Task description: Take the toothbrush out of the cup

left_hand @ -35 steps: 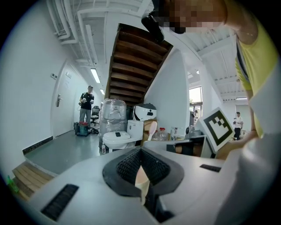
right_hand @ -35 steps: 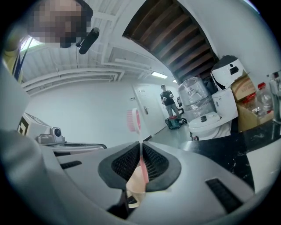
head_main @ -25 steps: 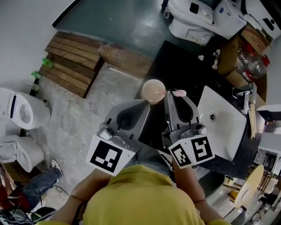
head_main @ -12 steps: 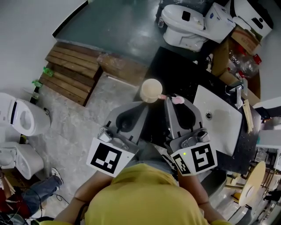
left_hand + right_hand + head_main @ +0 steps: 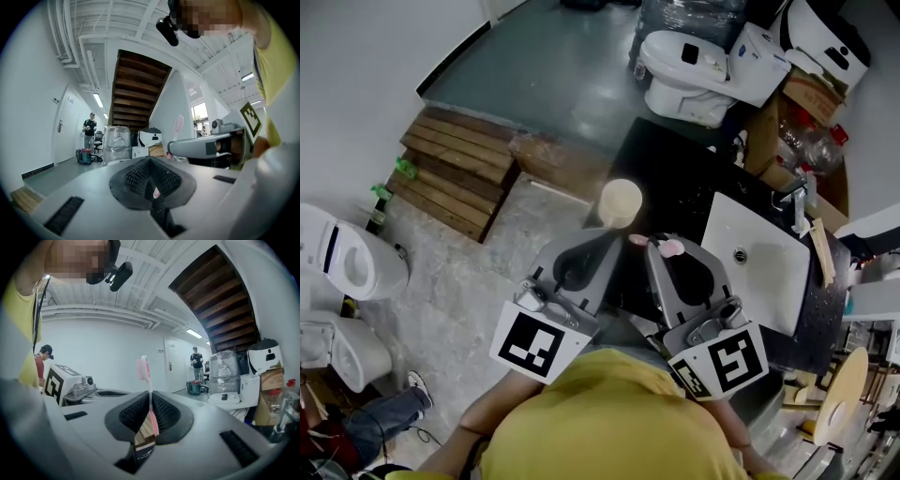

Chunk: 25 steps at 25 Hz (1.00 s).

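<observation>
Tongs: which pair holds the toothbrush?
The right tongs, shut on the pink toothbrush; the left tongs grip the cup instead.

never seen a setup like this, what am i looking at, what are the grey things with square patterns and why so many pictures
There is no robot here. A person in a yellow shirt holds a grey two-jaw gripper in each hand, and the patterned cubes are part of those grippers. The overhead picture comes from a camera on the person's head, looking down. The other two come from cameras riding on each gripper, looking along its jaws. The left gripper seems to hold a pale cup at its tip, beside a black counter with a white basin. The right gripper is shut on a pink toothbrush. It clamps the handle, and the bristle end sticks out, clear of the cup.
</observation>
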Each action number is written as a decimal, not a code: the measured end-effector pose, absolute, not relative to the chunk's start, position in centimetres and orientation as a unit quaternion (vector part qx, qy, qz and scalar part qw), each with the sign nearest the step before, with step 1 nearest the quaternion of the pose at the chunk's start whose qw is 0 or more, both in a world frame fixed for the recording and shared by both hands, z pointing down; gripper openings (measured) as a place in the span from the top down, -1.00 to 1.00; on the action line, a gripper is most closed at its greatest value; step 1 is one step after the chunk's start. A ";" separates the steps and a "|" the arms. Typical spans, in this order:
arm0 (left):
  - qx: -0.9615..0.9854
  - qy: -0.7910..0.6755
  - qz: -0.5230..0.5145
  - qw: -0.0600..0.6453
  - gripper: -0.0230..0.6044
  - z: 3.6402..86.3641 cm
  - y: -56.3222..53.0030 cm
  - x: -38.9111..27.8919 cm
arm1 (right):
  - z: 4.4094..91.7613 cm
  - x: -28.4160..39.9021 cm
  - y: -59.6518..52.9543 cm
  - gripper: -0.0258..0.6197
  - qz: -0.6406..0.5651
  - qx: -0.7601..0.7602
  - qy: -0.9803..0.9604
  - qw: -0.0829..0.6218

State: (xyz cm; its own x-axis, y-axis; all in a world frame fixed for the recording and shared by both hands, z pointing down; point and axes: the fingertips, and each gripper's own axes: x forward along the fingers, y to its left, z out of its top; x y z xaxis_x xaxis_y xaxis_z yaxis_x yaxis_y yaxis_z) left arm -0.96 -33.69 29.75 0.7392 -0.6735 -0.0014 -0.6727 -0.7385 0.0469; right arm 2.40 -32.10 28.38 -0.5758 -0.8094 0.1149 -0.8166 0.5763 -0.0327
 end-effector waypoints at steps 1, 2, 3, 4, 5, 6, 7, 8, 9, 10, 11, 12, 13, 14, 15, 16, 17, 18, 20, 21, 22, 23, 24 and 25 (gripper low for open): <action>0.933 -0.360 -0.011 0.019 0.90 29.5 -33.6 -0.9 | 28.3 2.3 -31.9 0.81 0.043 0.456 -0.888 0.044; 0.933 -0.360 -0.012 0.017 0.90 29.2 -33.6 -0.9 | 28.2 2.3 -31.8 0.81 0.045 0.454 -0.889 0.045; 0.933 -0.359 -0.013 0.015 0.90 29.0 -33.5 -0.8 | 28.2 2.4 -31.6 0.81 0.046 0.453 -0.889 0.046; 0.933 -0.358 -0.014 0.013 0.90 28.8 -33.4 -0.8 | 28.2 2.4 -31.4 0.81 0.046 0.453 -0.889 0.048; 0.934 -0.358 -0.015 0.011 0.90 28.7 -33.3 -0.8 | 28.2 2.5 -31.3 0.81 0.045 0.453 -0.889 0.051; 0.934 -0.357 -0.016 0.010 0.90 28.6 -33.2 -0.7 | 28.3 2.6 -31.2 0.81 0.042 0.455 -0.888 0.054; 0.934 -0.356 -0.016 0.009 0.90 28.5 -33.2 -0.7 | 28.4 2.7 -31.2 0.81 0.040 0.456 -0.887 0.057; 0.935 -0.355 -0.016 0.009 0.90 28.5 -33.1 -0.6 | 28.5 2.8 -31.2 0.81 0.040 0.457 -0.887 0.058; 0.935 -0.354 -0.016 0.009 0.90 28.5 -33.1 -0.5 | 28.6 2.9 -31.2 0.81 0.042 0.457 -0.887 0.056; 0.935 -0.353 -0.016 0.010 0.90 28.6 -33.1 -0.4 | 28.7 3.0 -31.2 0.81 0.044 0.457 -0.887 0.055; 0.936 -0.352 -0.015 0.010 0.90 28.6 -33.1 -0.3 | 28.7 3.1 -31.3 0.81 0.045 0.456 -0.887 0.054; 0.936 -0.352 -0.014 0.010 0.90 28.6 -33.1 -0.3 | 28.6 3.1 -31.3 0.81 0.045 0.456 -0.887 0.053; 0.936 -0.352 -0.014 0.010 0.90 28.6 -33.1 -0.3 | 28.6 3.1 -31.4 0.81 0.044 0.456 -0.888 0.052; 0.936 -0.351 -0.013 0.011 0.90 28.6 -33.1 -0.3 | 28.5 3.1 -31.4 0.81 0.044 0.455 -0.888 0.051; 0.936 -0.351 -0.012 0.011 0.90 28.7 -33.1 -0.4 | 28.4 3.1 -31.4 0.81 0.044 0.454 -0.888 0.051; 0.937 -0.350 -0.010 0.012 0.90 28.8 -33.0 -0.4 | 28.4 3.1 -31.4 0.81 0.043 0.453 -0.889 0.050; 0.937 -0.350 -0.009 0.012 0.90 28.8 -33.0 -0.3 | 28.4 3.1 -31.4 0.81 0.043 0.453 -0.889 0.049; 0.937 -0.349 -0.008 0.012 0.90 28.9 -33.0 -0.3 | 28.4 3.1 -31.4 0.81 0.042 0.452 -0.890 0.048; 0.937 -0.348 -0.007 0.013 0.90 29.0 -33.0 -0.3 | 28.4 3.1 -31.5 0.81 0.041 0.451 -0.890 0.048; 0.937 -0.348 -0.008 0.014 0.90 29.1 -33.0 -0.3 | 28.5 3.1 -31.6 0.81 0.041 0.451 -0.890 0.048; 0.937 -0.349 -0.009 0.016 0.90 29.1 -33.0 -0.3 | 28.5 3.1 -31.6 0.81 0.042 0.450 -0.891 0.050; 0.937 -0.349 -0.009 0.017 0.90 29.1 -33.1 -0.3 | 28.6 3.0 -31.7 0.81 0.043 0.449 -0.891 0.051; 0.937 -0.349 -0.009 0.018 0.90 29.1 -33.2 -0.4 | 28.6 3.0 -31.8 0.81 0.044 0.448 -0.891 0.052; 0.937 -0.348 -0.008 0.019 0.90 29.2 -33.3 -0.4 | 28.6 3.0 -31.9 0.81 0.044 0.448 -0.891 0.053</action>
State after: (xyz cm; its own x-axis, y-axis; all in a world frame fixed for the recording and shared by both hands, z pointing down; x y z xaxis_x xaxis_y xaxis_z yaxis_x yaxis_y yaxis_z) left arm -0.37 -33.27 29.18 0.7571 -0.6533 -0.0014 -0.6527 -0.7565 0.0416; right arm 3.04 -31.89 28.60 -0.5934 -0.7937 0.1340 -0.8030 0.5951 -0.0311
